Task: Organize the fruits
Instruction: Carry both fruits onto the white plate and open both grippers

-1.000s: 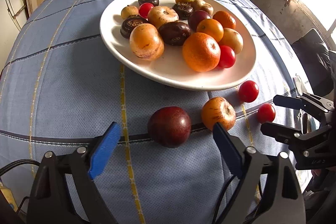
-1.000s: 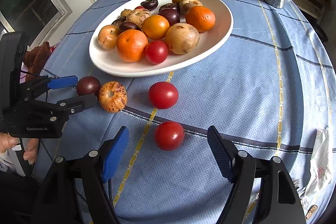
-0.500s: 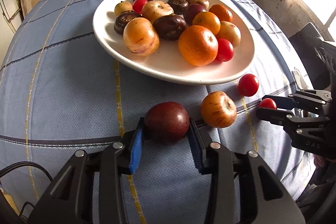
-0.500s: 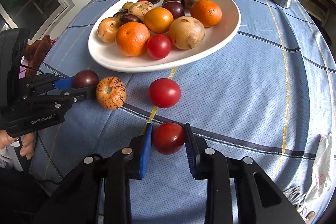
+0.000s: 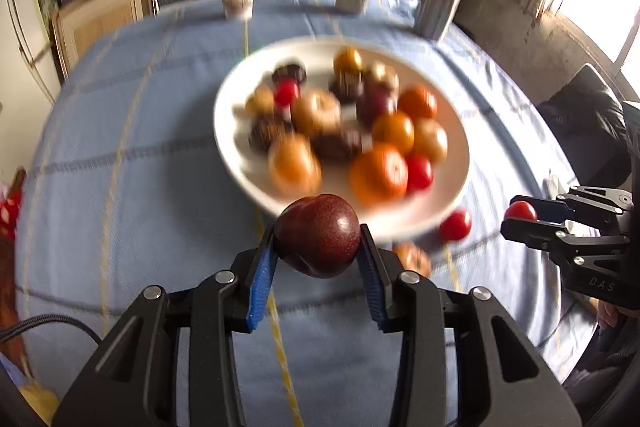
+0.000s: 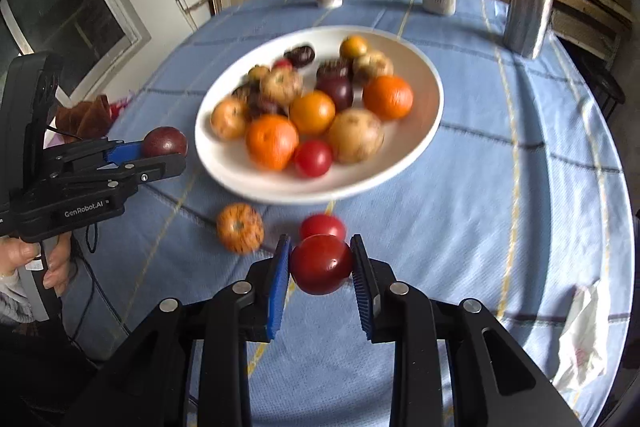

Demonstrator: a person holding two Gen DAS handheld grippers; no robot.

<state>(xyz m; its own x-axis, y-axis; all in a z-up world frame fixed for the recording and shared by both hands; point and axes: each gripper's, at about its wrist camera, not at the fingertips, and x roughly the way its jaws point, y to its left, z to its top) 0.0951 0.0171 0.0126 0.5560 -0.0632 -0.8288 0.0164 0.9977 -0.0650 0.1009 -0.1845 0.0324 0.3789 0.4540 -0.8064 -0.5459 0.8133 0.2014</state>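
Dark plum clamped in left tongs; red tomato clamped in right tongs. Both clear of desk, short of plate. Step: carrying. Next: over the rim, release into gaps; view blurred, gaps probably near front.

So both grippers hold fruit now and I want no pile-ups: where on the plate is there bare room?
Bare room lies along the white plate's near rim, in front of the orange and tomato, and along its right wall. The middle and far part are crowded.
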